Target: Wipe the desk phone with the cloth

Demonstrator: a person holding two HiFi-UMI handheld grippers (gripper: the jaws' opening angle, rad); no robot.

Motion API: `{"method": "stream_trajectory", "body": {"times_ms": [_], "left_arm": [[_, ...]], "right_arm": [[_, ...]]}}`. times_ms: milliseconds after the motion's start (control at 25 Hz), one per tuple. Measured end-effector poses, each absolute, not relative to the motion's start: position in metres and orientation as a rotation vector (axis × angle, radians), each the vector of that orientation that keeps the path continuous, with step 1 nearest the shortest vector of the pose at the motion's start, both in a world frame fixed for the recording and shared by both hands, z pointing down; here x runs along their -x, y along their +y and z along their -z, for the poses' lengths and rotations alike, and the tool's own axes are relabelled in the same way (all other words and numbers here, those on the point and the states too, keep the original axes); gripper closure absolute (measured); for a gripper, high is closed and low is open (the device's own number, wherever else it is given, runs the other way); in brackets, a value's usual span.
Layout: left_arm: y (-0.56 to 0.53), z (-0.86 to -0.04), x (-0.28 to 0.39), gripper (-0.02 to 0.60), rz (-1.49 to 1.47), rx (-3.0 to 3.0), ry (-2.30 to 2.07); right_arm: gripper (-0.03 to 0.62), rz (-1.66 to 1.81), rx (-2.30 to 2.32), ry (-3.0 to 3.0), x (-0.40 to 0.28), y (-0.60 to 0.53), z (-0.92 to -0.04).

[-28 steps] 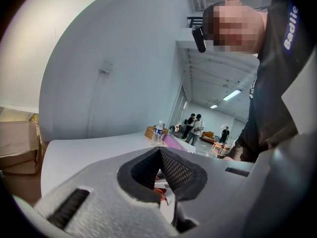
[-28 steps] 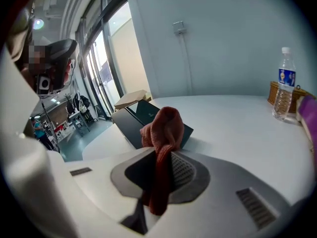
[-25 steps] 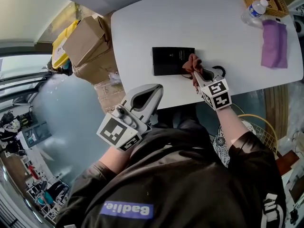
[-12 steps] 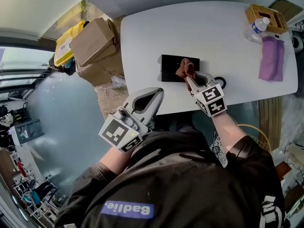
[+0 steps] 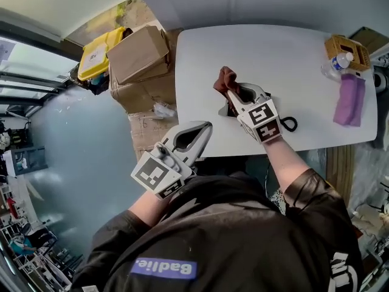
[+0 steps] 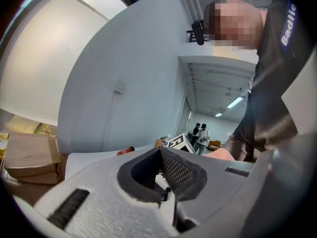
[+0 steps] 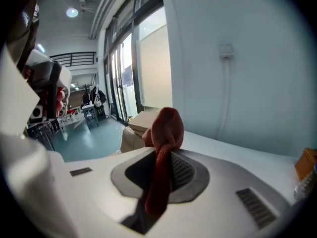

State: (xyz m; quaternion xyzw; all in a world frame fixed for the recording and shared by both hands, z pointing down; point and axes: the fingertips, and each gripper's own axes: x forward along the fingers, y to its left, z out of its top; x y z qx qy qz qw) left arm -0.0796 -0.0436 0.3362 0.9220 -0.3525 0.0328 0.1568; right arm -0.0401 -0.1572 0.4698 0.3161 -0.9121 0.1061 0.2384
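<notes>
The right tongs [image 5: 233, 92] are pinching a rust-red cloth [image 5: 225, 79]. The right gripper view shows it bunched between the two pads, with a rounded wad sticking out past the tips. In the head view the cloth sits at upper centre of the frame. It appears to be held up off the white counter [image 5: 292, 59], not pressed down on anything.

The desk phone [image 5: 225, 110] lies on the counter directly beneath these tongs and is almost wholly covered by them. Only a dark sliver shows at their left edge, and its coiled cord [image 5: 291, 125] loops out to the right.

The left tongs [image 5: 205, 127] are pressed together with nothing between the pads. They are held close to the person's body at lower centre, short of the counter's near edge and taking no part.

As for progress, the cloth is in hand and over the phone but, as far as can be seen, not touching it. The phone's surface is too hidden to tell how much of it has been wiped. This looks like either a lift between strokes or the end of the wiping. If wiping remains, the cloth has to come back down onto the phone.

A purple cloth [image 5: 351, 100], a water bottle [image 5: 338, 64] and a woven basket [image 5: 348, 47] sit well apart at the counter's right end.
</notes>
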Motion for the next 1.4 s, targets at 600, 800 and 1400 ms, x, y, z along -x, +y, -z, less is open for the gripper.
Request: {"method": "stream_trajectory", "body": {"times_ms": [600, 800, 1400], "left_arm": [[-0.077, -0.342, 0.126, 0.572, -0.070, -2.554, -1.135], [-0.070, -0.343, 0.128, 0.572, -0.059, -2.553, -1.125], [-0.022, -0.332, 0.141, 0.572, -0.021, -2.651, -0.968]], "right_arm": [[0.525, -0.323, -0.709, -2.384, 0.077, -0.198, -0.531], [0.525, -0.327, -0.687, -2.351, 0.075, -0.177, -0.535], [0.525, -0.385, -0.782, -2.294, 0.078, -0.099, -0.536]]}}
